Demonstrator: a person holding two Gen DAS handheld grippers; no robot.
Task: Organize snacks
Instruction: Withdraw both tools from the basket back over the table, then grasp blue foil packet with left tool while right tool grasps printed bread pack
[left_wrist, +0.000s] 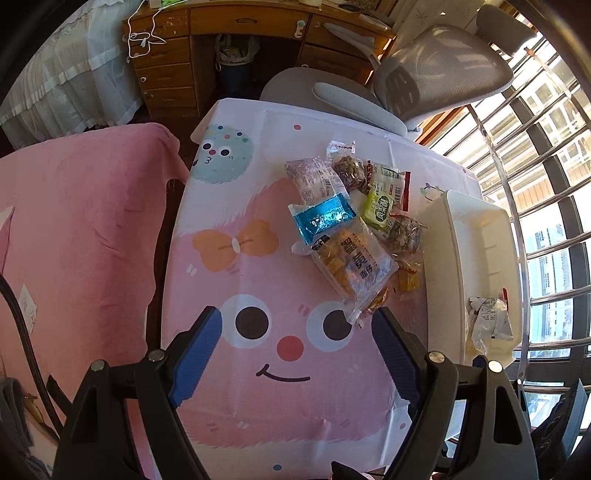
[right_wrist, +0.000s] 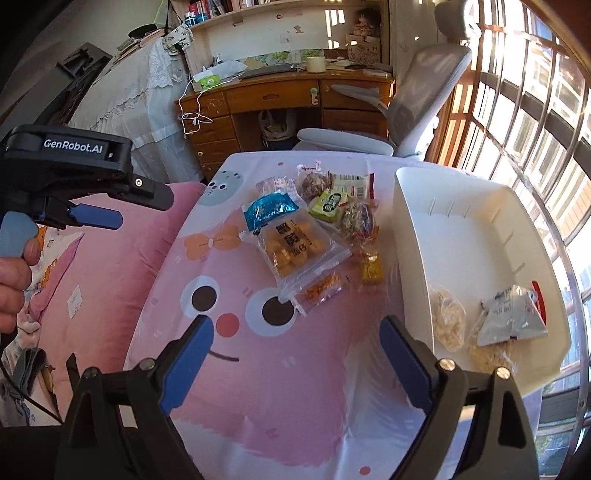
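Note:
A pile of snack packets lies on the pink cartoon tablecloth (left_wrist: 277, 398). It includes a clear pack of yellow pieces (left_wrist: 351, 262) (right_wrist: 295, 247), a blue pack (left_wrist: 323, 218) (right_wrist: 267, 210) and a green pack (left_wrist: 378, 208). A small orange pack (right_wrist: 323, 288) lies at the pile's near edge. To the right stands a white bin (left_wrist: 443, 258) (right_wrist: 410, 240), holding a silver packet (right_wrist: 513, 317) and a pale round snack (right_wrist: 448, 321). My left gripper (left_wrist: 295, 317) hovers open over the cloth, just short of the yellow pack. My right gripper (right_wrist: 295, 325) is open too, with nothing between its fingers.
A hand (right_wrist: 14, 280) holds the left gripper, whose fingers (right_wrist: 99, 218) show at the left of the right wrist view. Pink bedding (left_wrist: 74, 221) borders the table's left side. A grey office chair (left_wrist: 436, 74) and wooden desk (left_wrist: 240, 22) stand beyond; window bars (left_wrist: 546, 184) are at the right.

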